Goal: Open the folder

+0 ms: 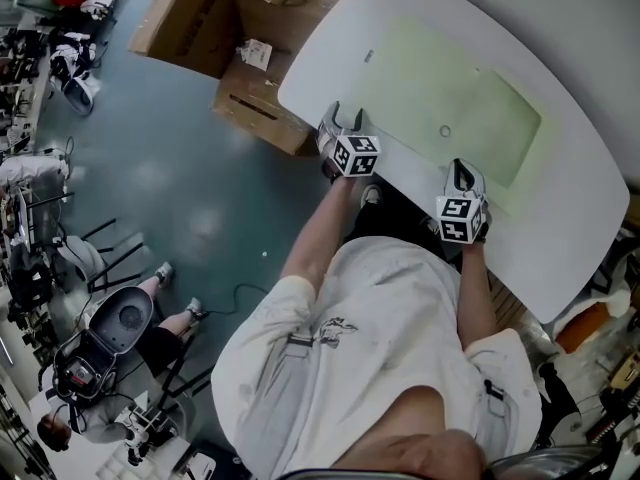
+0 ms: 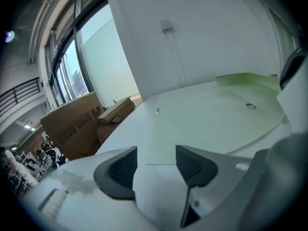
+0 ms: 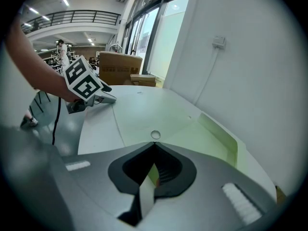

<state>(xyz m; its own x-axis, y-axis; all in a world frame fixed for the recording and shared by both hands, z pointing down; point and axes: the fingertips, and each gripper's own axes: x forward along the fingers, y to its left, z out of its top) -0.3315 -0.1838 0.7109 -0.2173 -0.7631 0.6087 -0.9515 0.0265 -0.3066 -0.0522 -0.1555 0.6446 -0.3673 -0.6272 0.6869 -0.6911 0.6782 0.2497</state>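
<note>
Folder [image 1: 450, 108] lies flat on the white table [image 1: 590, 88], pale green and see-through, with a small round snap ring [image 1: 445, 131] near the middle of the edge closest to me. In my gripper views one end of it stands up a little from the tabletop.

My right gripper [image 1: 460, 171] is at the folder's near edge, toward its right-hand corner. Looking along its jaws, the tips are together and a thin pale sheet of the folder [image 3: 159, 114] is pinched between the pads, so this gripper [image 3: 154, 146] is clamped on the folder's edge. The snap ring [image 3: 155, 134] sits just beyond the tips.

My left gripper [image 1: 347, 118] is at the table's near edge, by the folder's left end and well apart from the right one. Its jaws stand wide apart. The two dark ribbed pads [image 2: 122, 170] have only tabletop and the folder's [image 2: 216, 119] near corner showing in the gap beneath them, and they press on nothing. This gripper [image 2: 156, 165] is holding nothing.

Beyond the table's far left end, cardboard boxes [image 1: 190, 13] sit on the grey-green floor.
</note>
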